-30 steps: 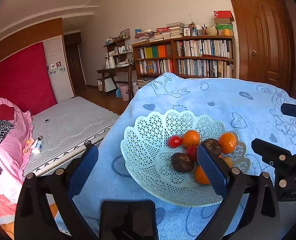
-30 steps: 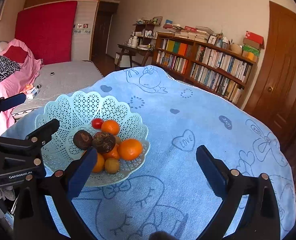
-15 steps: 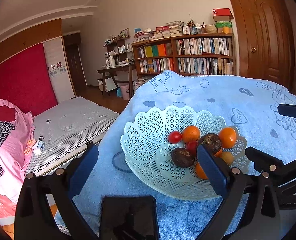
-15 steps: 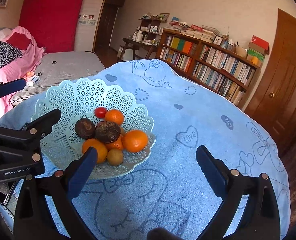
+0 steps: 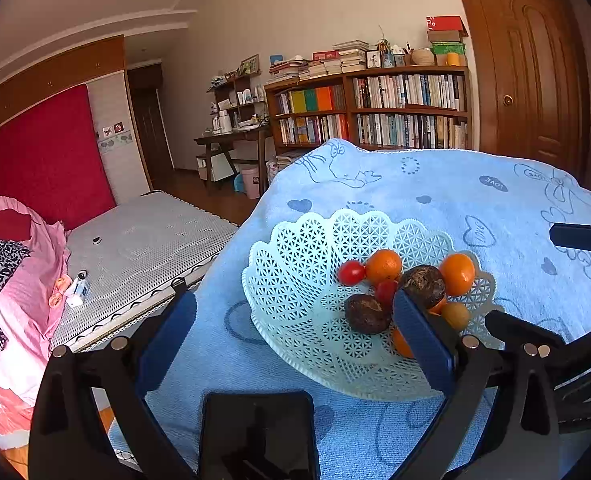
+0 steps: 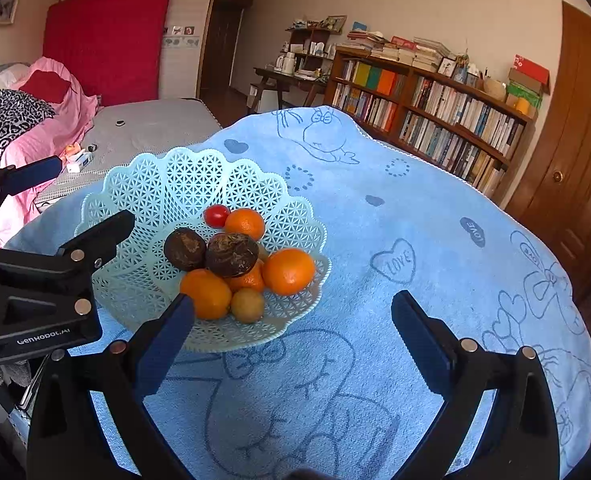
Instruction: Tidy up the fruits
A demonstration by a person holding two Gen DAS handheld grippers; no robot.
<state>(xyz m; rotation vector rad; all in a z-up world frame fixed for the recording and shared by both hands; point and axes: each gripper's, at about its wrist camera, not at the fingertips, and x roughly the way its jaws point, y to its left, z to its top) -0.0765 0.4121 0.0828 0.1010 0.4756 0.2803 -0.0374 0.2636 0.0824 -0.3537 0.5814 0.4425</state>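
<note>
A pale green lattice basket [image 5: 295, 280] [image 6: 183, 184] sits on a blue cloth and holds the fruit: several oranges [image 6: 288, 271], two dark brown round fruits [image 6: 231, 254], a small red tomato [image 6: 216, 215] and a small yellow-brown fruit [image 6: 247, 305]. My left gripper [image 5: 293, 334] hovers open in front of the basket's near-left side, its right finger in front of one orange. My right gripper [image 6: 293, 334] is open too, just right of the basket over bare cloth. Nothing is held by either.
The blue cloth with cartoon drawings [image 6: 415, 240] covers a rounded table that drops off at its edges. A bed [image 5: 135, 248] with pink bedding lies to the left, a bookshelf [image 5: 375, 108] and a wooden door [image 5: 535, 80] stand behind.
Both grippers have drawn back and risen a little from the basket, which now sits slightly further off in both views. The fruit has not moved and both stay open.
</note>
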